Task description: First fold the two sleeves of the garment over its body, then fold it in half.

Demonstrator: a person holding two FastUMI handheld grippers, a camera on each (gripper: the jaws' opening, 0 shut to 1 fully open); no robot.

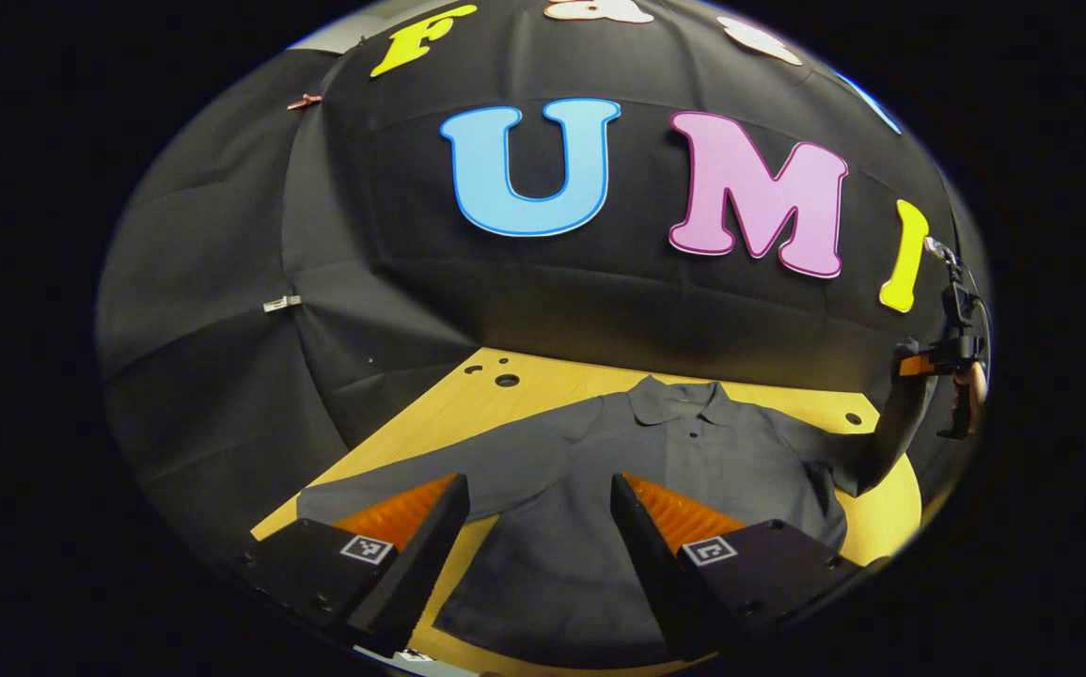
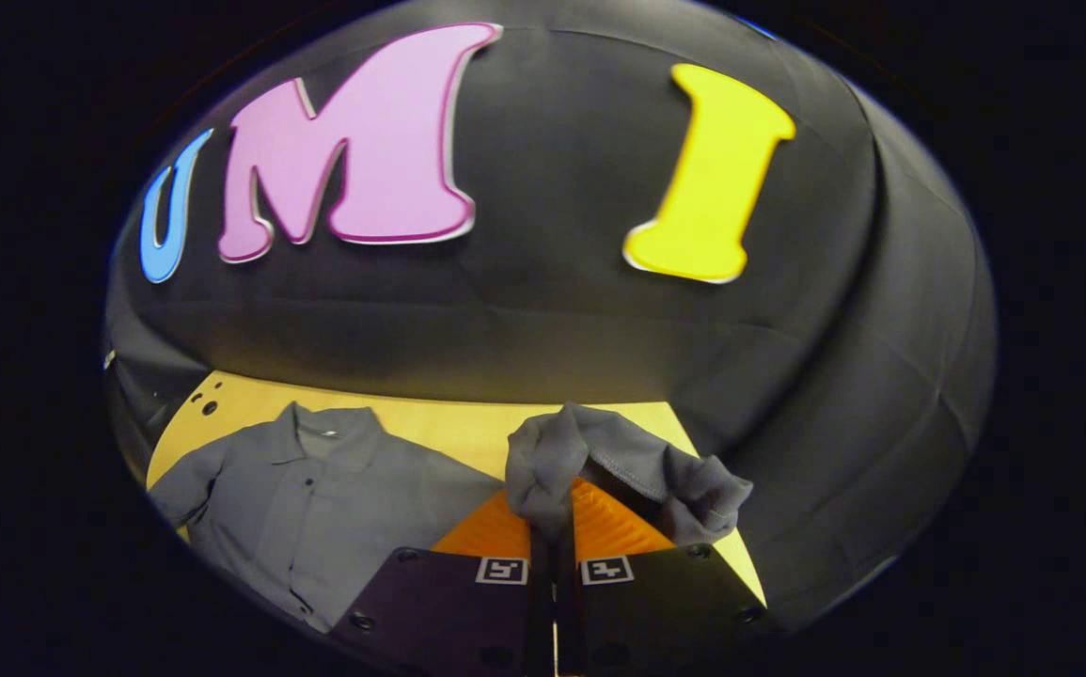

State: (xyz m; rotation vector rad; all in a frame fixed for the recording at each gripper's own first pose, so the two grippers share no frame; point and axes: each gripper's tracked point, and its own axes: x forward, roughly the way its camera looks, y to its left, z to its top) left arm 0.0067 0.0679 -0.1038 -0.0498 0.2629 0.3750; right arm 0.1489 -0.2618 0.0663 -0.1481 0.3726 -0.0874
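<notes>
A grey collared shirt (image 1: pixel 599 470) lies flat on the wooden table (image 1: pixel 543 381), collar toward the booth wall. My left gripper (image 1: pixel 538 508) hovers open above the shirt's lower body, one sleeve (image 1: pixel 383 480) stretched out to the left under its finger. My right gripper (image 2: pixel 552 512) is shut on the other sleeve's cuff (image 2: pixel 599 461), which is lifted off the table and bunched over the fingertips. In the left gripper view that right gripper (image 1: pixel 952 362) appears at the far right, holding the raised sleeve (image 1: pixel 890 423). The shirt's body (image 2: pixel 317 508) spreads to the left in the right gripper view.
The table (image 2: pixel 439 423) has small holes (image 1: pixel 505 379) near its far left corner and one near the right edge (image 1: pixel 853 418). The black cloth wall closes in behind and on both sides of the table.
</notes>
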